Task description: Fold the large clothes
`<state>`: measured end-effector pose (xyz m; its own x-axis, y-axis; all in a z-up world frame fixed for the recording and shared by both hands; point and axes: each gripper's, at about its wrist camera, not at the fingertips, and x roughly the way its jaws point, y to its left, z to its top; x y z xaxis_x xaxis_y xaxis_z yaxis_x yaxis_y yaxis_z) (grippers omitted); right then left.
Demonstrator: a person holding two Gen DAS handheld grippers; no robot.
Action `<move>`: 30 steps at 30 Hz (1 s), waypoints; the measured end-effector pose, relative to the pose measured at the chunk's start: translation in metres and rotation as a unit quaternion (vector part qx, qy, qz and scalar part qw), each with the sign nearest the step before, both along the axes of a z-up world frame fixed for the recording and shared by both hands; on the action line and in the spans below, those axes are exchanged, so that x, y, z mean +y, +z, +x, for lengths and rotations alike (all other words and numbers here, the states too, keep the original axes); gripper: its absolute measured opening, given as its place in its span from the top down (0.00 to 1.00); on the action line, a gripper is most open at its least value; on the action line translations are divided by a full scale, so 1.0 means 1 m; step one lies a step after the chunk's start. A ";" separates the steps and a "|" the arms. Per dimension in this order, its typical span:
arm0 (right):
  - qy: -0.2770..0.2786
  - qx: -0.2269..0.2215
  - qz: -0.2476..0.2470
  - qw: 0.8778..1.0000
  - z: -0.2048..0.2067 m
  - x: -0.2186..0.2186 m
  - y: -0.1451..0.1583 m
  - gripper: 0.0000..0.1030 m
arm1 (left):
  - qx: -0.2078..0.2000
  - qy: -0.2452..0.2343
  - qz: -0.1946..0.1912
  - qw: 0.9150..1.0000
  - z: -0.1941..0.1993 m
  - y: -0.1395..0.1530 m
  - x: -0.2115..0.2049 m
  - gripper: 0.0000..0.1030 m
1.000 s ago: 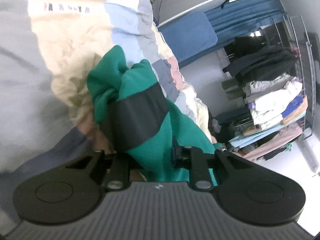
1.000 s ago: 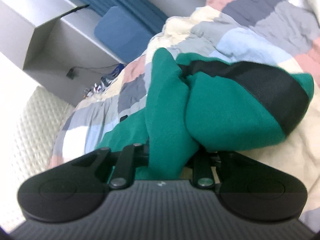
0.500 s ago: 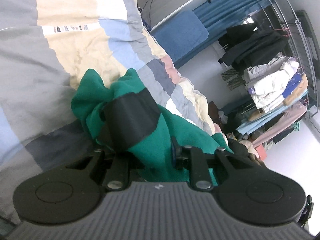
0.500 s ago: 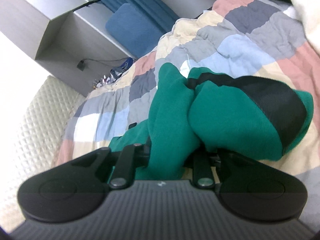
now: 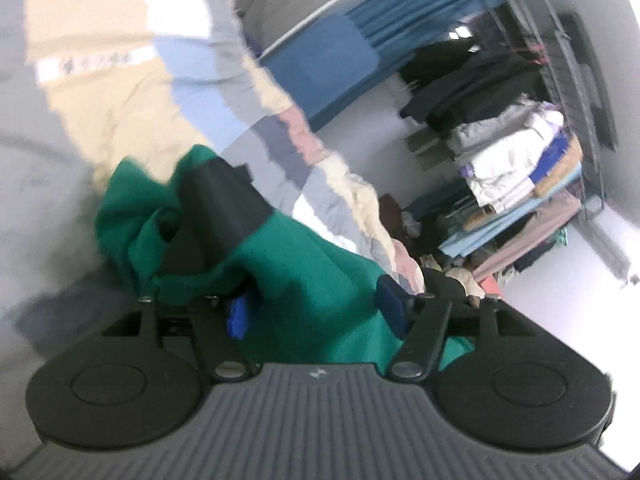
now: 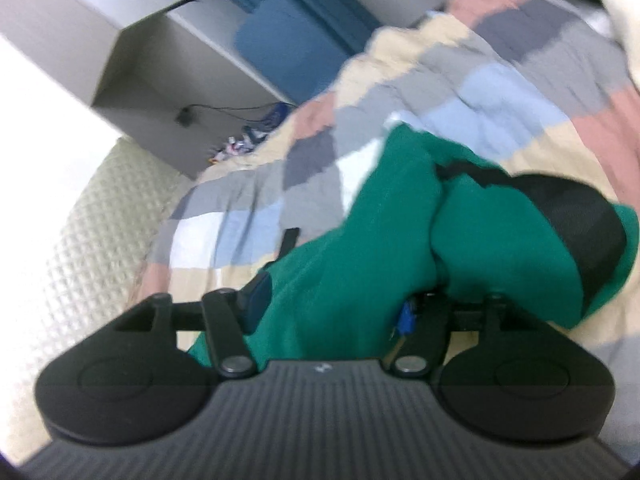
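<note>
Green fleece fills the space between our fingers in the left wrist view: the green garment [image 5: 312, 280], with its black band [image 5: 220, 204], lies bunched on the patchwork quilt [image 5: 120, 92] of the bed. Our left gripper [image 5: 316, 314] has its jaws opening, standing fairly wide, and the cloth runs between them; the blue pad on the left side sits against a fold and the dark pad on the right sits at the cloth's edge, but we see no pinch on the fabric. The whole picture is blurred. Past the bed's far edge we see a blue cushion [image 5: 324, 68] against a blue curtain [image 5: 436, 4], and to the right a wire rack [image 5: 568, 80] loaded with dark hanging clothes and stacked folded laundry [image 5: 516, 160].

In the right wrist view our right gripper [image 6: 332, 312] also has its jaws opening, about as wide, with the green garment [image 6: 400, 248] passing between them; the pads sit apart with the cloth loose between them. The black band [image 6: 576, 224] wraps the bundle's right end, which rests on the quilt [image 6: 480, 92]. To the left we see a quilted cream headboard [image 6: 80, 232], a grey shelf [image 6: 172, 52] with a cable, and the blue cushion [image 6: 280, 36] beyond.
</note>
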<state>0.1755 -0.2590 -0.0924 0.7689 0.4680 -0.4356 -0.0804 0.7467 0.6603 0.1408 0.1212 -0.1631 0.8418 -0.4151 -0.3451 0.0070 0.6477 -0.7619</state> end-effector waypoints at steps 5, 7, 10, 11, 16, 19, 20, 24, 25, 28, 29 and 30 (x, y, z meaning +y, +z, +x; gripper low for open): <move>0.023 -0.053 -0.034 0.998 0.019 0.004 0.014 0.37 | -0.034 -0.001 0.030 0.999 0.020 0.015 -0.005 0.32; 0.034 -0.066 -0.052 0.996 0.033 0.006 0.016 0.37 | -0.041 0.005 0.043 0.998 0.032 0.016 -0.006 0.32; 0.041 -0.079 -0.079 0.993 0.054 0.009 0.018 0.37 | -0.055 0.010 0.074 0.996 0.056 0.019 -0.008 0.32; 0.043 -0.086 -0.088 0.991 0.060 0.010 0.018 0.37 | -0.062 0.014 0.084 0.994 0.063 0.020 -0.009 0.32; 0.040 -0.127 -0.146 0.980 0.088 0.016 0.017 0.38 | -0.080 0.038 0.118 0.989 0.107 0.020 -0.007 0.32; 0.036 -0.145 -0.176 0.973 0.106 0.019 0.010 0.37 | -0.077 0.048 0.145 0.985 0.137 0.013 -0.005 0.32; 0.036 -0.145 -0.191 0.970 0.114 0.022 0.007 0.38 | -0.073 0.051 0.157 0.984 0.147 0.009 -0.005 0.32; 0.040 -0.143 -0.237 0.960 0.148 0.032 -0.012 0.37 | -0.060 0.045 0.217 0.973 0.184 -0.007 -0.011 0.32; 0.038 -0.137 -0.241 0.960 0.156 0.033 -0.017 0.36 | -0.053 0.042 0.225 0.972 0.191 -0.012 -0.012 0.32; 0.042 -0.114 -0.250 0.961 0.182 0.034 -0.034 0.36 | -0.037 0.035 0.242 0.969 0.214 -0.028 -0.012 0.32; 0.047 -0.107 -0.253 0.960 0.191 0.034 -0.041 0.35 | -0.032 0.035 0.248 0.968 0.220 -0.034 -0.012 0.32; 0.050 -0.100 -0.251 0.962 0.198 0.033 -0.047 0.35 | -0.026 0.037 0.254 0.966 0.227 -0.041 -0.012 0.32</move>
